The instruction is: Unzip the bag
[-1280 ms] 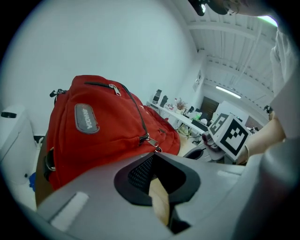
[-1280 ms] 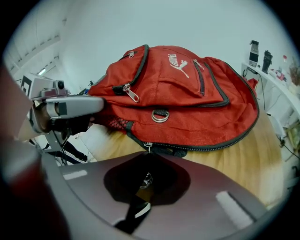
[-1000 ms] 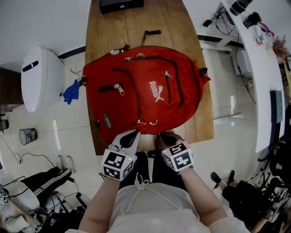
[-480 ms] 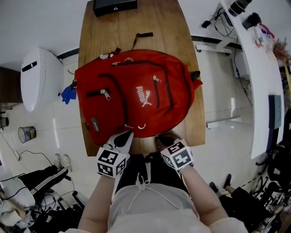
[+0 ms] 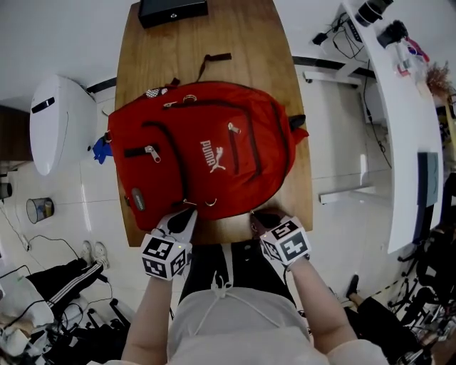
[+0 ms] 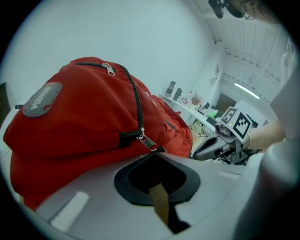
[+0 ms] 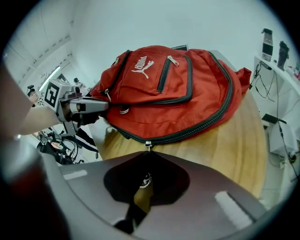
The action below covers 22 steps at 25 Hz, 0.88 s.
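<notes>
A red Puma backpack (image 5: 214, 153) lies flat on the wooden table (image 5: 249, 43), with its bottom toward me. My left gripper (image 5: 185, 214) is at the bag's near left edge. In the left gripper view its jaws are shut (image 6: 157, 152) on the end of a silver zipper pull (image 6: 147, 142) of a front pocket. My right gripper (image 5: 261, 216) is at the near right edge. Its jaws (image 7: 147, 151) are shut on the small pull (image 7: 148, 145) of the long black main zipper, which runs closed around the bag (image 7: 178, 93).
A black box (image 5: 173, 9) sits at the table's far end. A white rounded device (image 5: 60, 121) stands on the floor to the left. A blue item (image 5: 100, 150) hangs off the bag's left side. A white desk (image 5: 406, 107) with gear runs along the right.
The bag and table have shifted left and up in the head view. The bag has turned slightly. Both grippers have stayed at the bag's near edge, still shut.
</notes>
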{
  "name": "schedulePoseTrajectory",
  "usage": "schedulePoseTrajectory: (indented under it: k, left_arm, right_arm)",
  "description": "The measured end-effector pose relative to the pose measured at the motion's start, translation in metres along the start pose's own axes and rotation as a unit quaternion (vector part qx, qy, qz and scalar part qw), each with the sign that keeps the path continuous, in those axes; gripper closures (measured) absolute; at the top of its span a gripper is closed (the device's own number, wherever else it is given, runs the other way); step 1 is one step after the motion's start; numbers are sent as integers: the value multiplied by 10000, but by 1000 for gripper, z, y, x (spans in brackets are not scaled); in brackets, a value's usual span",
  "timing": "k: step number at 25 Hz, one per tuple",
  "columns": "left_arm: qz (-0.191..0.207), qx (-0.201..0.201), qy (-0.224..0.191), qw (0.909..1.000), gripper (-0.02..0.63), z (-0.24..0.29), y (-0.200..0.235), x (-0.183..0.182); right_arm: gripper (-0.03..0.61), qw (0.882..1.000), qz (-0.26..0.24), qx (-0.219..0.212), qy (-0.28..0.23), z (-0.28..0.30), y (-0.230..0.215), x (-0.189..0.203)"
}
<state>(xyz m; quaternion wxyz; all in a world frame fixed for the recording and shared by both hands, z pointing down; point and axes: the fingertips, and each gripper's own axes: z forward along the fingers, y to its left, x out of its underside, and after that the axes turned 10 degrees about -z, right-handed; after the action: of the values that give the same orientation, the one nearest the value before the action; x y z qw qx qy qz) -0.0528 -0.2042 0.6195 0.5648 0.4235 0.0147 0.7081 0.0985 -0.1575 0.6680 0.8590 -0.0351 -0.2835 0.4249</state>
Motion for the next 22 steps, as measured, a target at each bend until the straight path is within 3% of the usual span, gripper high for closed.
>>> schedulePoseTrajectory:
  k: [6, 15, 22]
  left_arm:
    - [22, -151, 61, 9999, 607, 3, 3, 0]
    - [-76, -528, 182, 9984, 607, 9, 8, 2]
    - [-240, -661, 374, 9968, 607, 11, 10, 3]
  right_arm:
    - [569, 10000, 33, -69, 58, -7, -14, 4]
    - [569, 9964, -602, 474, 355, -27, -62, 4]
    - [568, 9937, -769, 677, 457, -41, -95, 0]
